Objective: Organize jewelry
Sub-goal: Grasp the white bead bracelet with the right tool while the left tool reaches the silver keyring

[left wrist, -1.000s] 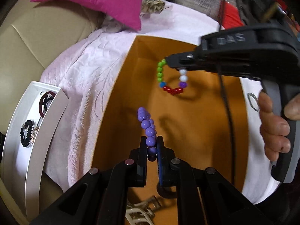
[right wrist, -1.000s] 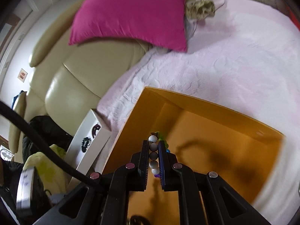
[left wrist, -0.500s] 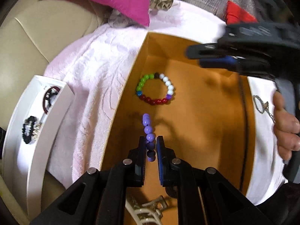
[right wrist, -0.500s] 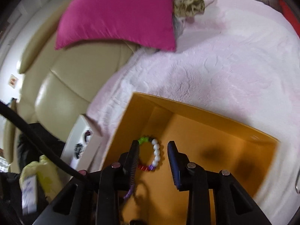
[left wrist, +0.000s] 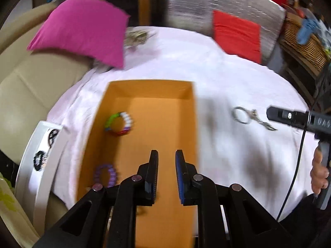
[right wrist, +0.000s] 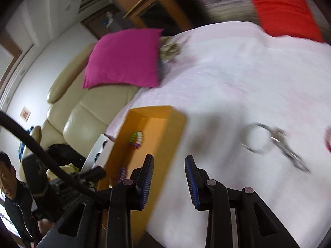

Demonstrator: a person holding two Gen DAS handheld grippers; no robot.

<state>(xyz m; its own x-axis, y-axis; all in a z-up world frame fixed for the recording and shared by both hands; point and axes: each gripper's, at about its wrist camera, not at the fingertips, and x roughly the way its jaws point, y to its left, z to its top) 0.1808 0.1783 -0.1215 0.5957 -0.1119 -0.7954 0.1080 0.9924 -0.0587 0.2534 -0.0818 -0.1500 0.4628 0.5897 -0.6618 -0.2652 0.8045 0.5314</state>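
Note:
An open orange box [left wrist: 191, 124] lies on the pink bedspread. A multicoloured bead bracelet [left wrist: 119, 123] and a purple bead bracelet [left wrist: 106, 174] lie on its floor at the left. My left gripper [left wrist: 166, 157] is open and empty above the box's near right part. My right gripper [right wrist: 169, 162] is open and empty, over the box's right wall [right wrist: 165, 144] and the bedspread; it also shows in the left wrist view [left wrist: 275, 113]. A silver ring with a chain [left wrist: 251, 116] lies on the bedspread right of the box, blurred in the right wrist view [right wrist: 275, 144].
A white tray [left wrist: 26, 161] with dark hair accessories sits left of the box. A magenta pillow [left wrist: 82, 29] and a red cushion [left wrist: 238, 35] lie at the back. A beige sofa [left wrist: 24, 86] is at the left. A person [right wrist: 12, 190] stands at the far left.
My left gripper opened and let go of the purple bracelet, which now lies in the box. Both grippers pulled back and swung right; the right one is now out over the bedspread.

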